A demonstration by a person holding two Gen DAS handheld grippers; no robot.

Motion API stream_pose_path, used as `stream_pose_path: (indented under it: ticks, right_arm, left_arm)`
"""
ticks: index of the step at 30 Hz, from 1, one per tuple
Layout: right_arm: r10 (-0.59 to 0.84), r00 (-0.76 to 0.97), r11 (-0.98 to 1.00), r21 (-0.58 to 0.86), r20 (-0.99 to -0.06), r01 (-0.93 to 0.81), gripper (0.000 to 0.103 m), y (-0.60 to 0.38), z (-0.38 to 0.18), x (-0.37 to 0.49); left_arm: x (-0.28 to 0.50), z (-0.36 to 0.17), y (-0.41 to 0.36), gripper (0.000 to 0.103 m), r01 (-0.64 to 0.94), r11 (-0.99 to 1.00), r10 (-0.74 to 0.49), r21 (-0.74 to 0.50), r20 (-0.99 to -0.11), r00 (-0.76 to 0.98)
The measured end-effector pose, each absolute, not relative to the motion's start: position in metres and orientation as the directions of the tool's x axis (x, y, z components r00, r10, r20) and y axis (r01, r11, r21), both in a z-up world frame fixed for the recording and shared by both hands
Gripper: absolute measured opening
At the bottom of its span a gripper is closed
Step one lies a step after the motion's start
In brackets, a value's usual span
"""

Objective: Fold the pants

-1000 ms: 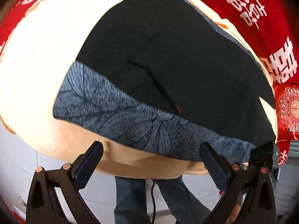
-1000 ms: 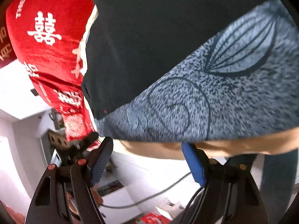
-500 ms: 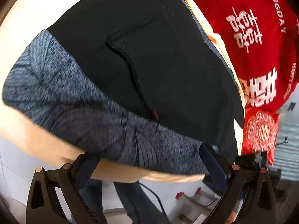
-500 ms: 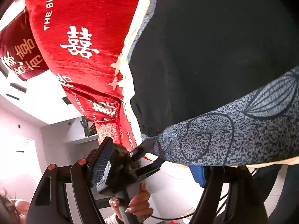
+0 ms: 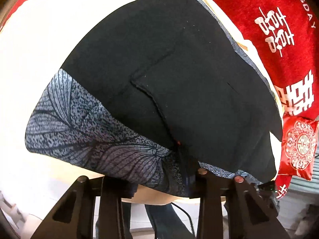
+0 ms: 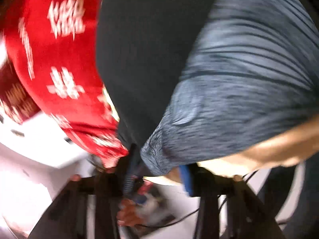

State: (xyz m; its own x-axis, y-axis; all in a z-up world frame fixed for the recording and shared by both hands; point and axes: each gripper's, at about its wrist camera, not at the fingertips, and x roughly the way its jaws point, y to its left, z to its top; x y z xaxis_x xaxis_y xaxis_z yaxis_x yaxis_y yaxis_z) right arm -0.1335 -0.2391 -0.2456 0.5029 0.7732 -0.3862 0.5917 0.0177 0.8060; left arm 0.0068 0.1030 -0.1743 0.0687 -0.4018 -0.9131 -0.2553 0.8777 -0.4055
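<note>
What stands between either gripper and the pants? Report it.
Nothing visible. The left gripper is shut on the pants at their patterned band. The right view is blurred, but the band's corner lies between the jaws of the right gripper, nothing in front.

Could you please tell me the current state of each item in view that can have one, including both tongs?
Pants: spread flat on the cream bed surface, patterned blue-grey band at the near edge.
Left tongs: closed on that band.
Right tongs: at the band's corner; too blurred to tell.
Red cushion: lying beside the pants.
</note>
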Motion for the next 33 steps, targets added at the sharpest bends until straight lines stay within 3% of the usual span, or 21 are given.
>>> stream_pose_path:
  ticks: [1,2,10,18,25,30,32,33]
  right_arm:
    - [0.764,0.523,-0.024,0.792,-0.379,0.61,0.011,-0.241,-0.247,-0.138]
    - [0.754,0.529,-0.027,0.787,-0.389,0.616,0.01,-0.243,-0.243,-0.14]
    - [0.757,0.393,0.335,0.827,-0.522,0.452,0.01,-0.258,-0.137,-0.072]
    - [0.783,0.261,0.477,0.814,-0.565,0.33,0.011,-0.286,-0.108,0.065]
    - [0.764,0.117,0.573,0.75,-0.635,0.331,0.013,-0.3,-0.168,0.195]
    - [0.753,0.04,0.595,0.706,-0.657,0.384,0.013,-0.297,-0.232,0.234]
    - [0.762,0.051,0.584,0.719,-0.646,0.377,0.017,-0.298,-0.237,0.24]
    - [0.765,0.049,0.584,0.724,-0.642,0.367,0.029,-0.298,-0.236,0.24]
  left_arm:
    - [0.008,-0.173,0.102,0.023,-0.248,0.884,-0.392,-0.396,-0.917,0.066]
    - [0.009,-0.17,0.102,0.022,-0.239,0.891,-0.384,-0.387,-0.921,0.061]
    - [0.044,-0.103,0.086,0.022,-0.157,0.901,-0.386,-0.403,-0.913,0.128]
    - [0.141,-0.069,0.053,0.022,-0.114,0.912,-0.363,-0.394,-0.904,0.226]
    - [0.238,-0.116,0.026,0.022,-0.127,0.944,-0.268,-0.304,-0.932,0.243]
    - [0.268,-0.165,0.013,0.025,-0.15,0.967,-0.176,-0.207,-0.964,0.2]
    - [0.269,-0.163,0.017,0.025,-0.168,0.961,-0.184,-0.217,-0.964,0.192]
    - [0.268,-0.159,0.02,0.027,-0.172,0.957,-0.201,-0.234,-0.961,0.19]
